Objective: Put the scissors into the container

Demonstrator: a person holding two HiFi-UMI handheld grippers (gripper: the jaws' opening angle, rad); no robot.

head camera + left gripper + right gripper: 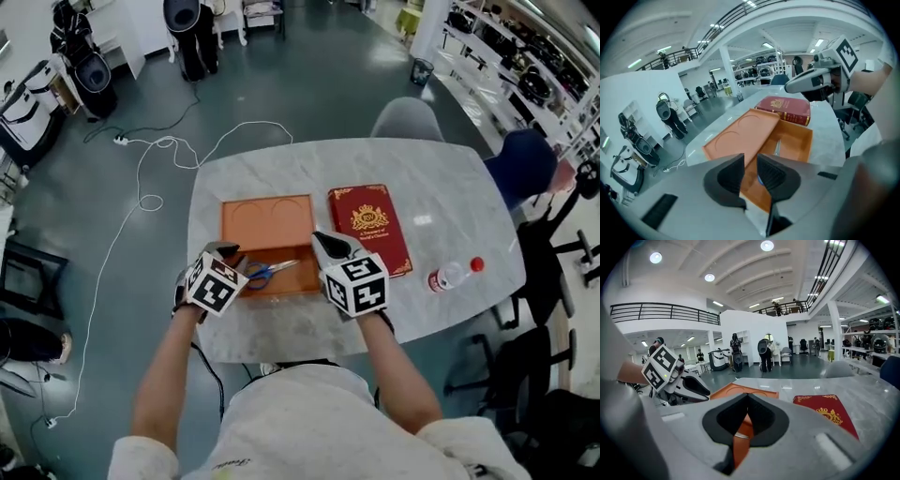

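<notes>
The blue-handled scissors [267, 272] lie inside the near compartment of the orange container [267, 220], blades pointing right. My left gripper [230, 251] hovers at the container's near left corner, just above the handles, with its jaws slightly apart and holding nothing. In the left gripper view the blades [778, 147] rest on the container [740, 136] floor, and a bit of blue handle shows through the gap of the left gripper [750, 171]. My right gripper [323, 239] hangs over the container's near right corner, shut and empty. The right gripper [747, 399] looks down on the container [740, 391].
A red book [368, 228] lies right of the container, touching or nearly touching it. A plastic bottle with a red cap [453, 275] lies near the marble table's [422, 178] right front edge. A grey chair [406, 120] stands behind the table.
</notes>
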